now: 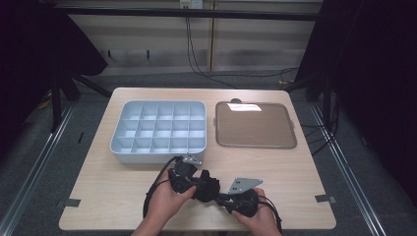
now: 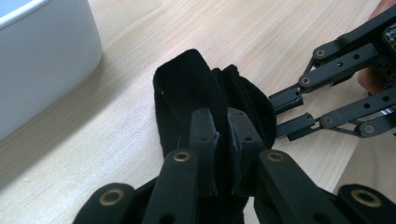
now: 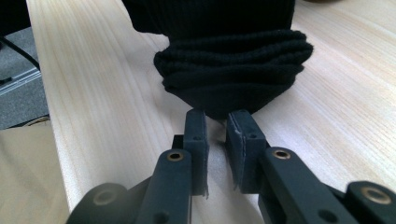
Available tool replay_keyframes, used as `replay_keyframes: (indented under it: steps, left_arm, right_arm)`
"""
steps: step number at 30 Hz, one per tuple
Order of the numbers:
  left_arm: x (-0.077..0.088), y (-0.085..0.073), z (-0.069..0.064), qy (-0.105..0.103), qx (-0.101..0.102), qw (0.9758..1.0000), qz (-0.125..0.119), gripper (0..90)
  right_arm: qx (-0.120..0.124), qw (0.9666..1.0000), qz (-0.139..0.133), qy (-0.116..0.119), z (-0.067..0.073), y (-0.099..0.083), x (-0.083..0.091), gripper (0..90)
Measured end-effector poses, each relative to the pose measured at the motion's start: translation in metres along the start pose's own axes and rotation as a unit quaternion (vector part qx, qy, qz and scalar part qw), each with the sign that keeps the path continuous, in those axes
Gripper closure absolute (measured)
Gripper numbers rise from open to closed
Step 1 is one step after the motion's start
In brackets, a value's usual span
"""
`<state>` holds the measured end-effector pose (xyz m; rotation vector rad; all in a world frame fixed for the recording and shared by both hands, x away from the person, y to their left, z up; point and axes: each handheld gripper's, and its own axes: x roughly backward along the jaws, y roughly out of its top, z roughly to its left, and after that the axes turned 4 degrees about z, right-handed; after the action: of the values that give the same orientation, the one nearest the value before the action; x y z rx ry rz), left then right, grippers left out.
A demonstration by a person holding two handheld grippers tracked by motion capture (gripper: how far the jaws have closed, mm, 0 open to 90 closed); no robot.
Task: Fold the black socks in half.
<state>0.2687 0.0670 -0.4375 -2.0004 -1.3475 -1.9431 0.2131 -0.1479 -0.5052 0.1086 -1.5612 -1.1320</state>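
Note:
A black folded cloth lies on the wooden table near its front edge, between my two grippers. My left gripper comes in from the left and is shut on it; in the left gripper view the jaws clamp the fabric between them. From the right, my right gripper points left at the cloth. In the right gripper view its nearly closed jaws pinch the lowest tip of the ribbed bundle. The right gripper meets the cloth's far edge in the left gripper view.
A pale grey box with several compartments stands behind the grippers at the left; its wall is close to the left gripper. A brown flat tray lies beside it on the right. The table's front edge runs just below the hands.

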Motion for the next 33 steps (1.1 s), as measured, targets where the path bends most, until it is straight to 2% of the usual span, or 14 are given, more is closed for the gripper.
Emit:
replay_keyframes:
  steps: [5, 11, 21, 33]
  left_arm:
    - [-0.0030, 0.0011, -0.0019, -0.004, 0.001, 1.0000, -0.001, 81.9]
    - [-0.0060, 0.0026, -0.0033, -0.006, -0.009, 0.9999, 0.007, 81.8]
    - [-0.0066, 0.0024, -0.0043, -0.006, -0.006, 0.9999, 0.008, 81.9]
    - [-0.0074, 0.0018, -0.0076, -0.005, -0.010, 0.9999, 0.000, 81.8]
  right_arm:
    - [0.001, 1.0000, -0.002, 0.003, 0.0003, 0.0000, -0.0008, 78.6]
    - [0.001, 1.0000, -0.003, 0.004, 0.0003, 0.0002, -0.0011, 78.6]
    - [-0.003, 1.0000, -0.006, 0.007, 0.0002, 0.0017, -0.0035, 78.6]
    - [0.004, 0.9999, -0.008, 0.007, 0.0010, 0.0038, -0.0061, 78.6]
